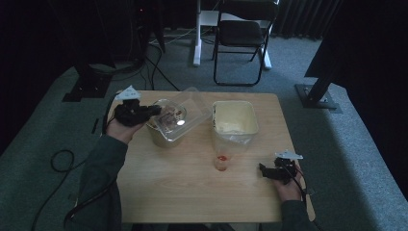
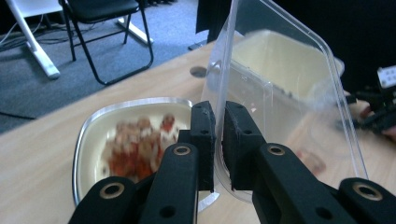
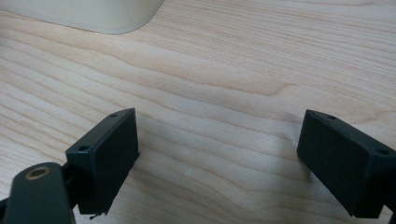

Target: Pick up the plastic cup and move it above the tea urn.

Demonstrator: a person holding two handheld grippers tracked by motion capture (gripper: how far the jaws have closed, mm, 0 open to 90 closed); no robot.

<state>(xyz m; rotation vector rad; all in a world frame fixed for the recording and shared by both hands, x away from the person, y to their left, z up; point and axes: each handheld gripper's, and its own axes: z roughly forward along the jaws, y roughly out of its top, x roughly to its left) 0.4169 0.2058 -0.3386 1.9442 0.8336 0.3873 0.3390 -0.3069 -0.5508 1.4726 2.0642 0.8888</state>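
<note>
- Left claw [image 1: 153, 111], far left of the desk [image 1: 192, 192]: jaws pinched on the edge of a clear plastic lid [image 2: 280, 84], which stands tilted nearly upright in the left gripper view.
- Lid [image 1: 185, 109] held above an open container [image 1: 166, 134]; the container's contents [image 2: 137, 144] appear blurred, red and pale pieces.
- Cream tub [image 1: 235, 118], right of the container at mid-desk, stands open.
- Small clear cup [image 1: 222, 161], just near of the tub, holds something red.
- Right claw [image 1: 263, 171], near right of the desk: jaws wide apart, holding nothing, over bare wood [image 3: 215, 107]; a pale tub corner [image 3: 93, 14] lies beyond.
- Black chair [image 1: 240, 38] stands on the floor beyond the far edge.
</note>
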